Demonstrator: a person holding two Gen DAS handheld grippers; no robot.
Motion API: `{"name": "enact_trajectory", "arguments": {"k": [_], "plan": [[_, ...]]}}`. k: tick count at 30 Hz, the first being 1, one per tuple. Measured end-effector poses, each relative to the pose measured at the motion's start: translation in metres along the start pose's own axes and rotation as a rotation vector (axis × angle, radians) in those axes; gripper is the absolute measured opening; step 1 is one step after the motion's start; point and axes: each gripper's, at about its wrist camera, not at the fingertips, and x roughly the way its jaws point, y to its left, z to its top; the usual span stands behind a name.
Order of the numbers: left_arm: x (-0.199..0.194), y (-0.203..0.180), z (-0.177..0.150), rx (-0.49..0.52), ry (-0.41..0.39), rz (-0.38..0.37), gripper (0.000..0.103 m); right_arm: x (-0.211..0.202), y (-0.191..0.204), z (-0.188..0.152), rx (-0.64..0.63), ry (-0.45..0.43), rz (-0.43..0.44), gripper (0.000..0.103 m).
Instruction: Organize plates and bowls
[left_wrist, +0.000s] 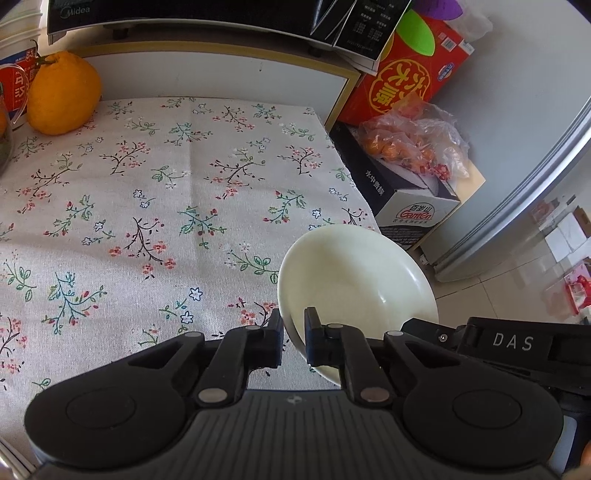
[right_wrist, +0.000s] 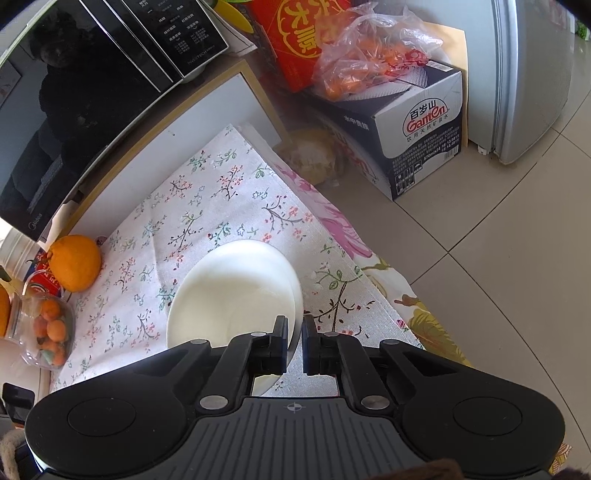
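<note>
In the left wrist view my left gripper (left_wrist: 294, 323) is shut on the near rim of a cream bowl (left_wrist: 356, 273), held tilted above the right edge of the floral tablecloth (left_wrist: 147, 206). In the right wrist view my right gripper (right_wrist: 294, 330) is shut on the right rim of a white bowl (right_wrist: 232, 291), held over the same floral tablecloth (right_wrist: 207, 206). Part of my right gripper's black body (left_wrist: 513, 341), marked DAS, shows at the lower right of the left wrist view.
A large orange (left_wrist: 62, 92) and a microwave (left_wrist: 207, 14) stand at the back of the table. A clear container of small oranges (right_wrist: 48, 332) is at the left. Beside the table stand a Ganten box (right_wrist: 417, 125), a bag of oranges (right_wrist: 365, 62), a red box (left_wrist: 413, 70) and a fridge (right_wrist: 535, 74).
</note>
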Motion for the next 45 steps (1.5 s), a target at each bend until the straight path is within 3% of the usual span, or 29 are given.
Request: {"name": "enact_trajectory", "arguments": {"k": [20,45], "plan": [[-0.044,0.007,-0.005,0.011,-0.077,0.013,0.01,-0.027,0.029,-0.016,-0.141,-0.072,0.053,0.009],[-0.104,0.042,-0.034,-0.055,-0.08,-0.003,0.011,-0.057,0.07,-0.055,-0.351,-0.047,0.131,0.01]]}}
